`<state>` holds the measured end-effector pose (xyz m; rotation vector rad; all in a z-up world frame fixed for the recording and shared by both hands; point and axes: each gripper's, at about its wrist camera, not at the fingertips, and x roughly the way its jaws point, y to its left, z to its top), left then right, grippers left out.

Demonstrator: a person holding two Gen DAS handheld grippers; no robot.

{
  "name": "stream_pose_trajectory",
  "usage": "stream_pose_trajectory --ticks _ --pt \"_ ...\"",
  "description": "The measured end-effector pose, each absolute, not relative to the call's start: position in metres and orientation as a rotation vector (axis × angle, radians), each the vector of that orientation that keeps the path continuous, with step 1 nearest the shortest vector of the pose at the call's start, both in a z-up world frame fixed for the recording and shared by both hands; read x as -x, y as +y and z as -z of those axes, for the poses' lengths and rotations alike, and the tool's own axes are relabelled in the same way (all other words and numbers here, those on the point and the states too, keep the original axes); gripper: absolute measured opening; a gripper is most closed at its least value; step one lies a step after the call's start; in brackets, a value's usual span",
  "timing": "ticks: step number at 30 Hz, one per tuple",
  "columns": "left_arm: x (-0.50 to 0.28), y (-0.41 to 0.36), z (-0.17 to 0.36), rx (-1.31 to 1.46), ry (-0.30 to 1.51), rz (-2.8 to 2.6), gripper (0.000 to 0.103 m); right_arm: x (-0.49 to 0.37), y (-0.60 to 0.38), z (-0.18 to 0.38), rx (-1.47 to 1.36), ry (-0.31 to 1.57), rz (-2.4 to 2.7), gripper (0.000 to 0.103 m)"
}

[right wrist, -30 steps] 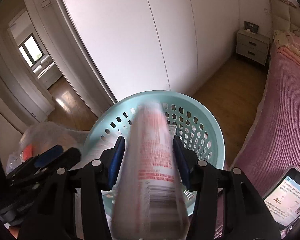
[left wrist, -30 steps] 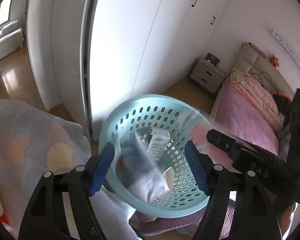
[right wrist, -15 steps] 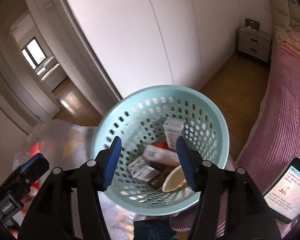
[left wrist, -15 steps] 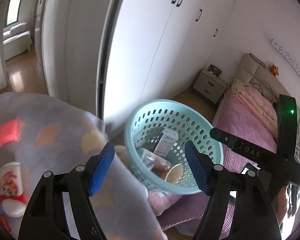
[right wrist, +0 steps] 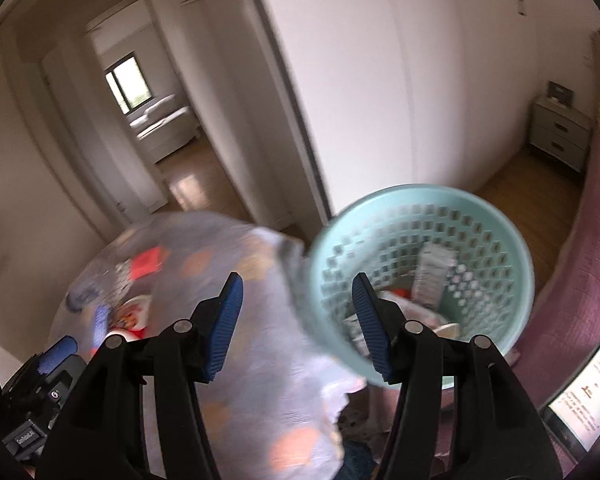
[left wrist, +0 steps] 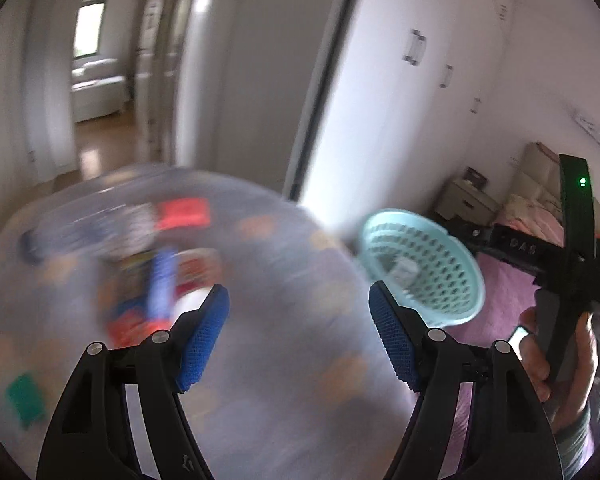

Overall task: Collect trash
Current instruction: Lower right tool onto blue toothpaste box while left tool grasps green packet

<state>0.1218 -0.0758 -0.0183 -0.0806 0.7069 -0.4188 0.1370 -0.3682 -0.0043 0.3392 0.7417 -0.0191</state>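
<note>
Both tools gape with nothing held: left tool (left wrist: 299,338), right tool (right wrist: 296,324). Turquoise basket (right wrist: 496,216) of trash sits right of centre, its rim touching the clear bag (right wrist: 236,280); the carton has dropped in since.

Right gripper (right wrist: 296,322), blue-padded jaws apart and empty, hangs between a translucent trash bag (right wrist: 236,320) with orange spots and a mint perforated basket (right wrist: 480,216) holding cartons beside a pink bed (right wrist: 592,280).
</note>
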Motion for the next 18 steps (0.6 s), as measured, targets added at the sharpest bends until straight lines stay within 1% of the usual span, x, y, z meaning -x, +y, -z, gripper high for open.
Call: stream_pose_trajectory --ticks 7,10,13,18 --pt "-0.103 0.019 0.029 0.105 0.719 0.199 0.071 -0.15 -0.302 0.012 -0.307 0.778 -0.116 0.053" --pt "-0.101 0.063 0.035 0.137 0.728 0.076 0.074 -0.153 -0.272 0.015 -0.27 0.789 -0.158 0.053" --pt "-0.1 0.097 0.044 0.175 0.744 0.011 0.074 -0.157 -0.247 0.018 -0.25 0.798 -0.203 0.053" --pt "-0.106 0.126 0.058 0.219 0.781 0.031 0.074 -0.165 -0.211 0.028 -0.234 0.811 -0.274 0.053"
